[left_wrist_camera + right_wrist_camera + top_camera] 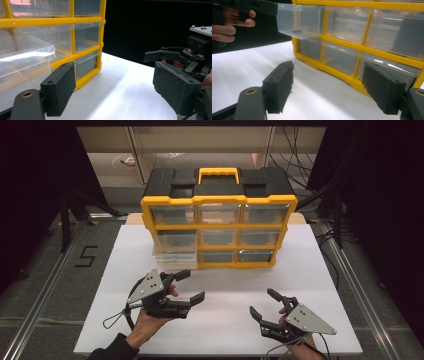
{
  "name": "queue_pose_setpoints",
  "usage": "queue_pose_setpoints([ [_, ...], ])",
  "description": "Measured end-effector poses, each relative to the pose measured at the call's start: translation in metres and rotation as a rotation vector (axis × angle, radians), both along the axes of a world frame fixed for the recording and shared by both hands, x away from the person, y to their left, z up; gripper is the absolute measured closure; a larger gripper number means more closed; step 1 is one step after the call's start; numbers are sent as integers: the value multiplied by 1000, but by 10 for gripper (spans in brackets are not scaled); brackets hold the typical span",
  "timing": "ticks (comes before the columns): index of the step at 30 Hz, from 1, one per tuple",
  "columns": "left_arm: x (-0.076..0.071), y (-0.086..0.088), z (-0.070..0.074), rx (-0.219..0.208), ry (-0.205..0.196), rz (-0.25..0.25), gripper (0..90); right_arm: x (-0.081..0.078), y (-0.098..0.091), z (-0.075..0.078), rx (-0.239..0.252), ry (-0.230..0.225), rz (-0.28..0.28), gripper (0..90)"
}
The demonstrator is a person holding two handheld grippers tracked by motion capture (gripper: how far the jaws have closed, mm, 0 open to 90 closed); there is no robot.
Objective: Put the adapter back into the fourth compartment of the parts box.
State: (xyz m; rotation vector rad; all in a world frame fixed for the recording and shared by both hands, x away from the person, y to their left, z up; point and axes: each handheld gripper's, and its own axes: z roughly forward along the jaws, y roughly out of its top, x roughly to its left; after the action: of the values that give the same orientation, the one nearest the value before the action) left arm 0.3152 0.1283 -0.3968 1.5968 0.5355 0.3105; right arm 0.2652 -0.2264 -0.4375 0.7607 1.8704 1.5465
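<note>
Yellow drawer cabinet (218, 227) standing at the table's (125, 320) far edge, its clear middle-left drawer (172, 254) pulled out; left gripper (190, 286) spread wide just before that drawer, right gripper (263, 303) likewise wide near the near-right corner, both holding nothing.

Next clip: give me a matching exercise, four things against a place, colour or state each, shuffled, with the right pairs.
Things:
1. handle
2. pulled-out drawer
3. left gripper
4. right gripper

Descriptions:
A. clear plastic, sticking out of the cabinet's left column
B. yellow, on top of the cabinet
C. open, over the table's near right part
D. open, just in front of the drawer

Pairs: 1-B, 2-A, 3-D, 4-C
</note>
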Motion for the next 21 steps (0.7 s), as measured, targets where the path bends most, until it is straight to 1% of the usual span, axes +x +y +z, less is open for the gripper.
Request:
queue_pose_setpoints([
  [9, -3, 2, -3, -6, -9, 0, 177, 0, 0, 0, 1, -1, 0, 260],
  [12, -4, 3, -4, -3, -13, 5, 175, 0, 0, 0, 0, 1, 0, 260],
  [16, -6, 4, -7, -4, -13, 2, 171, 0, 0, 0, 0, 0, 0, 260],
  [21, -8, 4, -10, 4, -18, -1, 170, 0, 0, 0, 1, 0, 0, 260],
])
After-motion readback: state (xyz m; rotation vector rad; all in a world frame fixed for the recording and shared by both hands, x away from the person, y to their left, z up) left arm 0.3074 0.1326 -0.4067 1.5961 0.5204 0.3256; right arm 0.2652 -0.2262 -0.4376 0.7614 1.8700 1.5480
